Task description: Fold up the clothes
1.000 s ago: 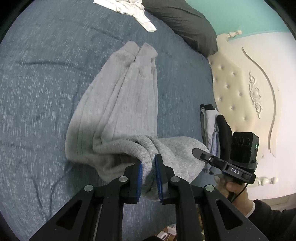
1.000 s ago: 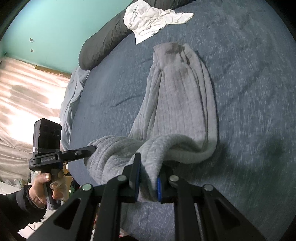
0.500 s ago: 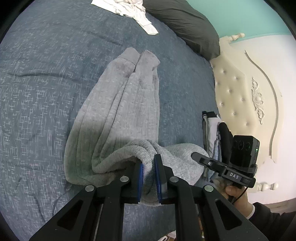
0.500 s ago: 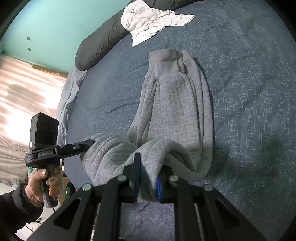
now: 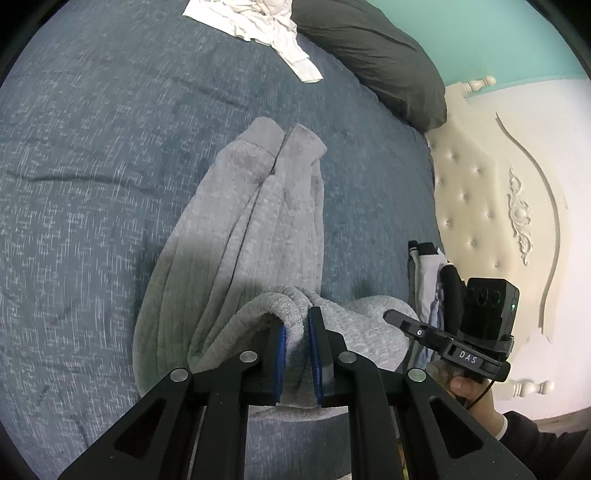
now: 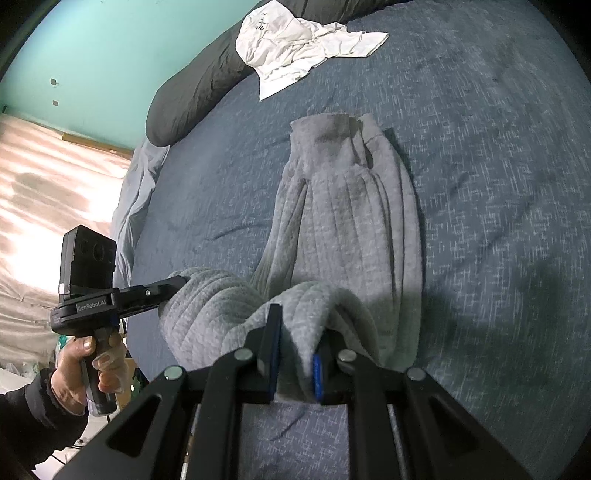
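Note:
Grey ribbed sweatpants (image 5: 251,229) (image 6: 354,236) lie lengthwise on the blue bedspread, cuffs at the far end. Their near, waist end is lifted off the bed and arches forward over the legs. My left gripper (image 5: 295,325) is shut on that raised edge, with fabric bunched between the blue pads. My right gripper (image 6: 297,332) is shut on the same edge further along. In the left wrist view the right gripper (image 5: 402,319) shows at the right, its tip in the grey fabric; in the right wrist view the left gripper (image 6: 173,286) shows at the left.
A crumpled white garment (image 5: 258,26) (image 6: 299,48) lies at the far side of the bed next to a dark pillow (image 5: 369,59) (image 6: 199,88). A cream tufted headboard (image 5: 491,206) bounds one side. Folded clothes (image 5: 432,280) are stacked near it.
Both grippers have carried the waist end forward toward the cuffs, so the raised fold now reaches further over the legs. Both stay shut on the fabric.

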The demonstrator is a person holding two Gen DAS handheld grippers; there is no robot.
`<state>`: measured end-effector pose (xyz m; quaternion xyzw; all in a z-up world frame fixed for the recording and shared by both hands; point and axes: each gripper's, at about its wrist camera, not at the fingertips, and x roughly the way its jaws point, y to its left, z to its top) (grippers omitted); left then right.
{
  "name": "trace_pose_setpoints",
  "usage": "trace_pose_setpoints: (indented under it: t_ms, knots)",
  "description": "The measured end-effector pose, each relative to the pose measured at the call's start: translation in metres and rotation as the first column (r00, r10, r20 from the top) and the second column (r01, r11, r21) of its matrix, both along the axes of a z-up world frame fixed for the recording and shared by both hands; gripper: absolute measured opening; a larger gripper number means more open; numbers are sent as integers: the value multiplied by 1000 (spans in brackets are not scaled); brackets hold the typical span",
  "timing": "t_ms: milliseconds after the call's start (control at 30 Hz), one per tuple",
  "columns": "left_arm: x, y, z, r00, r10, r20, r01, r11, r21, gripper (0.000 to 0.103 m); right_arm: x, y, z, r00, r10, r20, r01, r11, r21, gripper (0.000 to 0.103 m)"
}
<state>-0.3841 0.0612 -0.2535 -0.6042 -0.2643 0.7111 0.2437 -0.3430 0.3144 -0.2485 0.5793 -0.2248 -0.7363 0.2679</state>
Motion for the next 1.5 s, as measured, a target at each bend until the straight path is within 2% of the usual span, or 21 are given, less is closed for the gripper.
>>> trace_pose_setpoints:
  t_ms: [533, 867, 1033, 1167, 1300, 1500]
  knots:
    - [-41, 2, -5, 1000, 26, -6, -26, 1000, -6, 12, -43, 0, -3, 1000, 10, -9, -10, 1000, 7, 13]
    - [-86, 4, -11, 998, 63, -16, -63, 998, -4, 12, -85, 2, -11, 1000, -14, -2, 14, 1000, 1, 13]
    - [-109, 5, -23, 997, 77, 1, -77, 997, -8, 12, -111, 3, -19, 999, -30, 25, 30, 1000, -7, 13]
    - [-128, 2, -37, 994, 100, 44, -101, 995, 16, 13, -128, 4, -32, 996, -48, 70, 50, 999, -18, 13]
    - [-132, -6, -39, 992, 116, 57, -119, 992, 47, 14, -143, 6, -44, 991, -66, 114, 69, 997, -29, 13]
    - [-126, -21, -41, 989, 133, 70, -139, 986, 93, 21, -159, 2, -52, 984, -69, 164, 78, 996, -53, 13]
